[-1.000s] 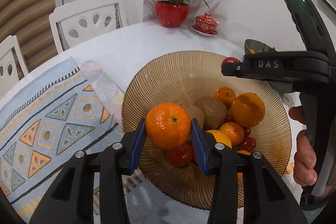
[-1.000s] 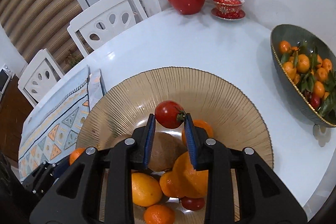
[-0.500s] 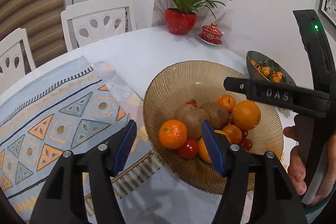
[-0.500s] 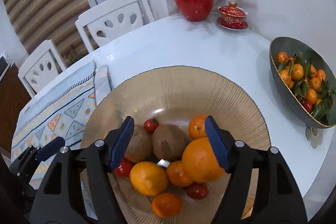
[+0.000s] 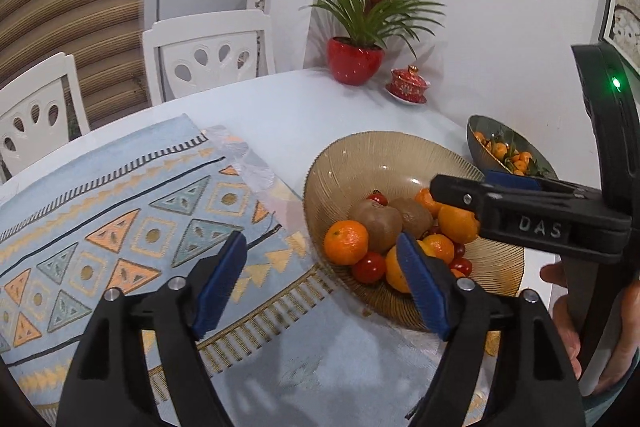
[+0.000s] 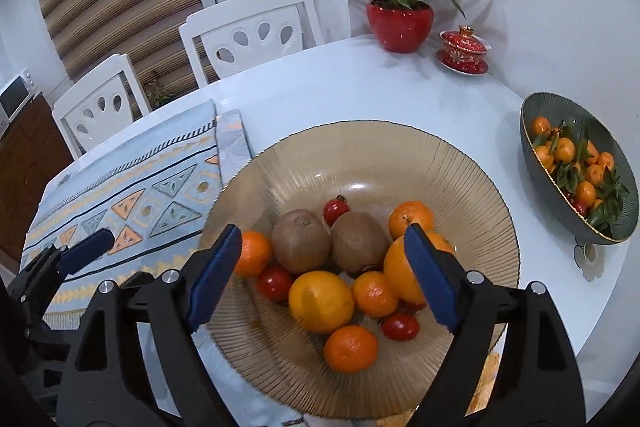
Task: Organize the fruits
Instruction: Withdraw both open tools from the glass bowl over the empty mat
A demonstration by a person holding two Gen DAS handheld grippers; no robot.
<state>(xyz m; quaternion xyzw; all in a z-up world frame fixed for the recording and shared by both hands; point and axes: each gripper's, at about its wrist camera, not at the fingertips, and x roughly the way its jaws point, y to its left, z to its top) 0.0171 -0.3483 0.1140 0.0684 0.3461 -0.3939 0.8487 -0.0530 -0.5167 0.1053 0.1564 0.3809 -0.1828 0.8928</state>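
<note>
Left wrist view showed the left tongs (image 5: 320,283) with blue pads spread wide apart and nothing between them, their jaws having just been opening, hanging above the patterned placemat (image 5: 120,211) just left of the ribbed amber bowl (image 5: 360,159). Right wrist view showed the right tongs (image 6: 320,275) likewise wide apart and empty after opening, poised over the near side of that bowl (image 6: 472,179). The fruits lay piled inside the bowl: two kiwis (image 6: 300,241), a large orange (image 6: 404,271), a yellow citrus (image 6: 320,301), several mandarins (image 6: 350,349) and small tomatoes (image 6: 335,211). A dark green bowl (image 6: 624,223) of leafy mandarins stood on the white tabletop (image 6: 360,91) to the right, well apart. A red potted plant (image 6: 400,23) and a red lidded cup (image 6: 464,51) stood at the far edge.
</note>
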